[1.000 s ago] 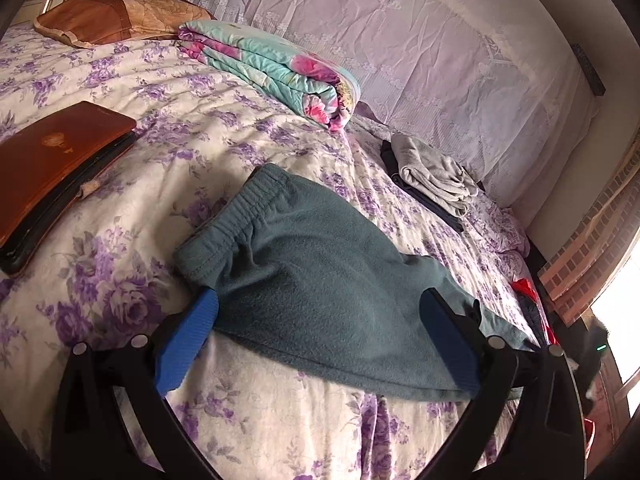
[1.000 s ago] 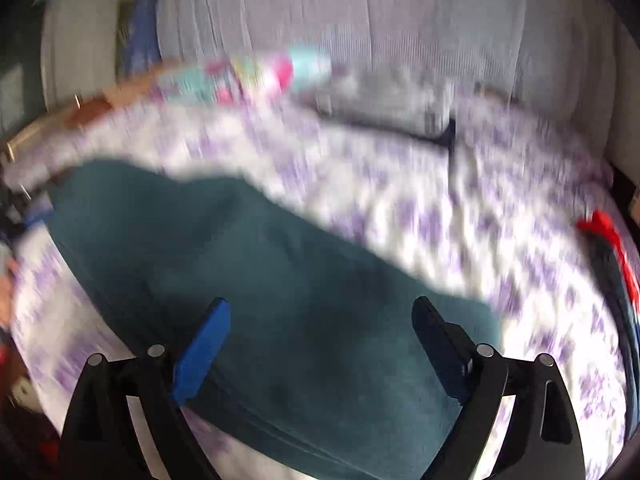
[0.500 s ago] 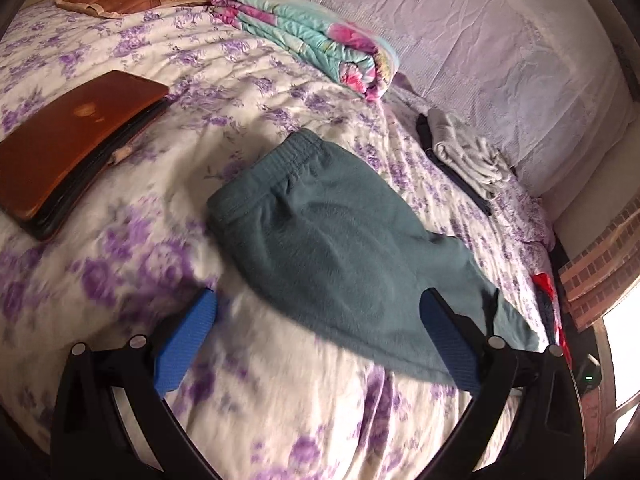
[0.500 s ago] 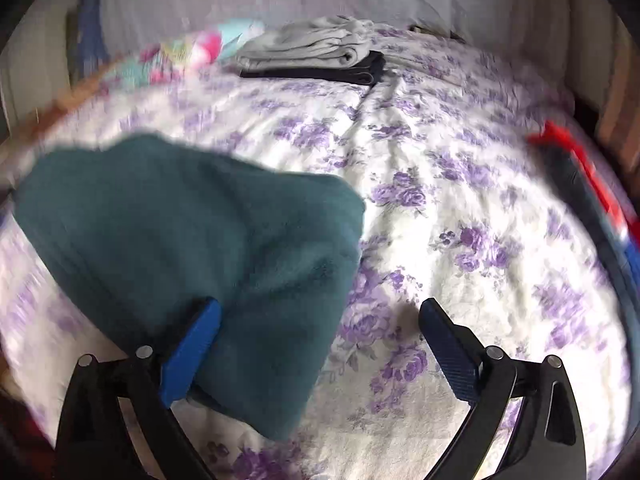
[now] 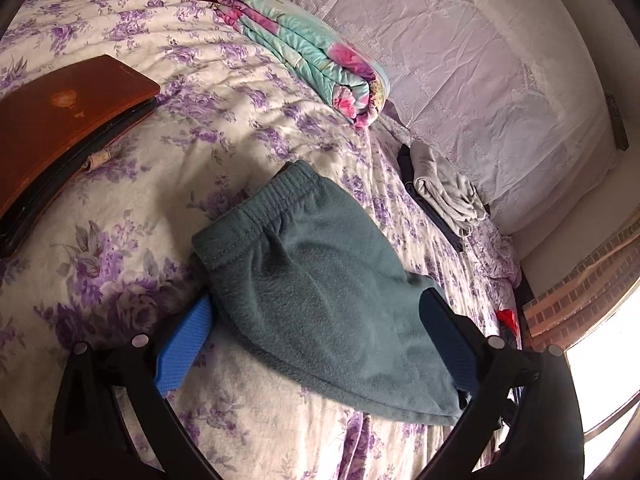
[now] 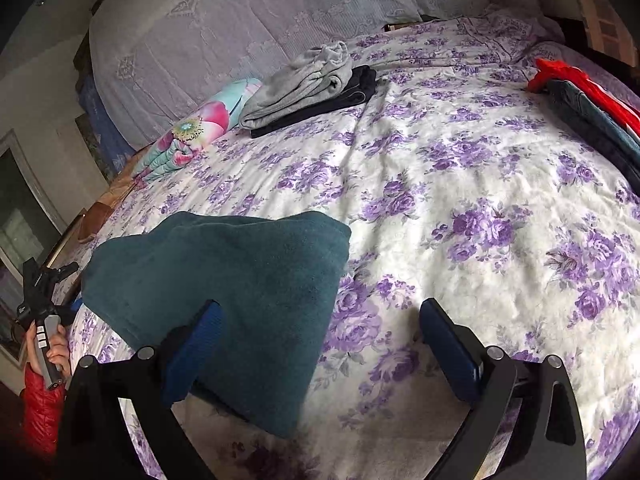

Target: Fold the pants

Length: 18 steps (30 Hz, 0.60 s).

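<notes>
The teal fleece pants [image 5: 320,280] lie folded on the purple-flowered bedspread [image 5: 224,112], with the elastic waistband toward the far left. My left gripper [image 5: 316,300] is open and low over the near edge of the pants; the cloth lies between its blue fingers [image 5: 184,348] and covers the tip of the left one. In the right wrist view the pants [image 6: 224,280] fill the lower left. My right gripper [image 6: 320,308] is open, its left finger [image 6: 196,352] over the cloth and its right finger above bare bedspread [image 6: 500,240].
A brown flat case [image 5: 60,120] lies at the left and a folded floral blanket [image 5: 312,60] at the back. Grey and dark folded clothes [image 6: 304,80] sit near the lace-covered headboard. Red and dark garments [image 6: 592,108] lie at the right edge. A hand in a red sleeve [image 6: 40,408] holds the left gripper.
The left gripper has come down close over the near edge of the pants. The right wrist view has steadied and drawn back, so the pants sit further to its left.
</notes>
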{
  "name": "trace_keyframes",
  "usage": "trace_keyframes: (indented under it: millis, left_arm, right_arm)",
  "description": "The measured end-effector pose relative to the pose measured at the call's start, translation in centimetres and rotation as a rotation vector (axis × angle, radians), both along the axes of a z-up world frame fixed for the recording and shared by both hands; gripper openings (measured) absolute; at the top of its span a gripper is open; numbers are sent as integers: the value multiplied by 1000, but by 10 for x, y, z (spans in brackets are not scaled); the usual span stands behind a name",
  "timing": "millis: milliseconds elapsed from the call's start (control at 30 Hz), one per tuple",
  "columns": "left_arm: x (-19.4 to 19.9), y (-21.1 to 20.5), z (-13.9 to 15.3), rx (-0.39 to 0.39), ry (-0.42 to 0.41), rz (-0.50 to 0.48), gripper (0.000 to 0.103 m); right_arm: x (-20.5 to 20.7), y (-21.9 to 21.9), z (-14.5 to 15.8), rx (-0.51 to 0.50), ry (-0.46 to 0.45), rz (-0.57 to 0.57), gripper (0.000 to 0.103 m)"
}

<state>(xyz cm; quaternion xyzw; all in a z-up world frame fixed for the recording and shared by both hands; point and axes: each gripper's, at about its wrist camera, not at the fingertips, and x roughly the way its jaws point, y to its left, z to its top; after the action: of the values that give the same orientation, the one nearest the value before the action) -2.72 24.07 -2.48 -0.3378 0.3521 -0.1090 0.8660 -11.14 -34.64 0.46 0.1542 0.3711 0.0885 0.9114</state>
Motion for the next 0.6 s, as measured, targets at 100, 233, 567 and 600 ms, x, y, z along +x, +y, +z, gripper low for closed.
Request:
trace_keyframes:
  millis: [100,233,567,600]
  left_arm:
    - [-2,4,0,-25,4,51,81]
    - [-5,17,-4,-127,15,101,63]
    - [-7,22,-17,-162,50,104,8]
    - [-7,22,-16,-166,45,103,7]
  right_arm:
    - [0,-2,0,16,2,2,99]
    - [0,-3,-1,29,6,3,99]
    - [6,4,-4,-25,41,-2,99]
    - [7,6,-4,-42,47,0,100]
